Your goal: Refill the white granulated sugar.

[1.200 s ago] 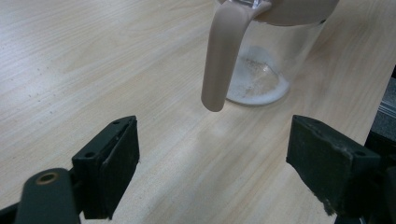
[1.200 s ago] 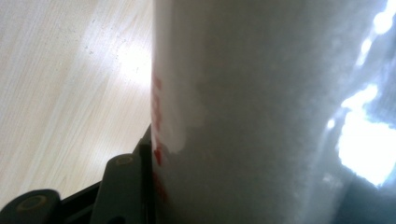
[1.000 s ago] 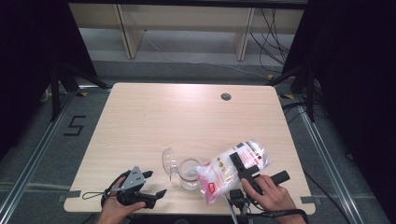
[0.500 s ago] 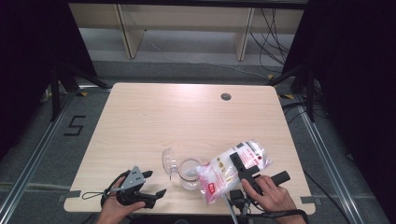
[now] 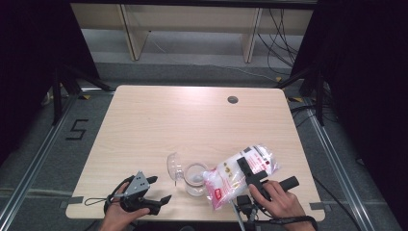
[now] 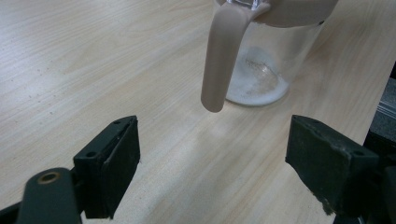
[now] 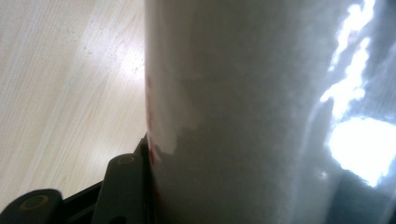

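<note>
While the right tongs (image 5: 250, 169) are gripping a clear plastic bag (image 5: 231, 175) of white granules in the lower right of the high view, the bag is lying tilted, its lower end hanging over the mouth of a glass jar (image 5: 195, 179) at lower centre. Red print is showing on the bag's lower corner and on its upper end. Seen through the right gripper view, the bag (image 7: 261, 112) is filling the space between the jaws, pressing against the left one at the bottom of the frame. A hinged lid (image 5: 174, 166) is standing open on the jar's left side. The jar is sitting on the pale wood counter (image 5: 192, 120), a little white powder lying in its bottom (image 6: 257, 86).

Lower left in the high view, the left tongs (image 5: 161, 190) are resting near the counter's front edge, jaws standing wide with nothing between them, well apart from the bag. Through the left gripper view, the jar's handle (image 6: 224, 56) is hanging just above and between the tongs (image 6: 212, 177).
</note>
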Demonstrator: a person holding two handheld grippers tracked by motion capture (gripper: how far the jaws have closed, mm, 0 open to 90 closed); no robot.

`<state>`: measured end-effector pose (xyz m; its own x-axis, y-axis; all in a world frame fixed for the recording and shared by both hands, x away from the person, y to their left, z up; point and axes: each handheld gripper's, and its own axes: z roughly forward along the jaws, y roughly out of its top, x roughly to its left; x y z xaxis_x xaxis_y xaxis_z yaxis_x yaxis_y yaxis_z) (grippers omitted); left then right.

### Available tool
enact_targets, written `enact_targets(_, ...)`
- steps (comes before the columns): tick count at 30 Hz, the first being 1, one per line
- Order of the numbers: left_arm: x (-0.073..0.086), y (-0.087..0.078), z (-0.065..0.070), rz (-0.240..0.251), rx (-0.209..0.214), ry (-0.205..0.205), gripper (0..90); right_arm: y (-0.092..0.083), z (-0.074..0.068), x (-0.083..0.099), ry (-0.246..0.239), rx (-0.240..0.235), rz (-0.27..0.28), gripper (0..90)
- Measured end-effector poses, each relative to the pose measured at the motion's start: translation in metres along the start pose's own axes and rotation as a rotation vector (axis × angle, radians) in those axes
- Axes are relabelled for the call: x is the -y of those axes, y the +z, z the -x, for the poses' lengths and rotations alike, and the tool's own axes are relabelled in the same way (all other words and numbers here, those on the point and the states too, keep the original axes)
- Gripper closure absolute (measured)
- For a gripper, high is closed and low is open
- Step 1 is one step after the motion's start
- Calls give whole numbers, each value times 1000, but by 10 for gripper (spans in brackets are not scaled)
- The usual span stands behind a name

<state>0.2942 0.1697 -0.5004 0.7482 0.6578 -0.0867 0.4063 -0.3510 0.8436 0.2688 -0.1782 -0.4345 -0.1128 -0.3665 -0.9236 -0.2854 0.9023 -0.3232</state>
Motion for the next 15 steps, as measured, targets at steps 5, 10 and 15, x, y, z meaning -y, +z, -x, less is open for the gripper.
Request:
enact_targets(5,0,0,0,-3,0,2,173,0,2,1,-43,8,17,506)
enact_targets(10,0,0,0,3,6,-1,173,1,2,0,-42,9,27,508)
enact_targets(15,0,0,0,0,0,0,173,1,2,-1,-20,2,25,509)
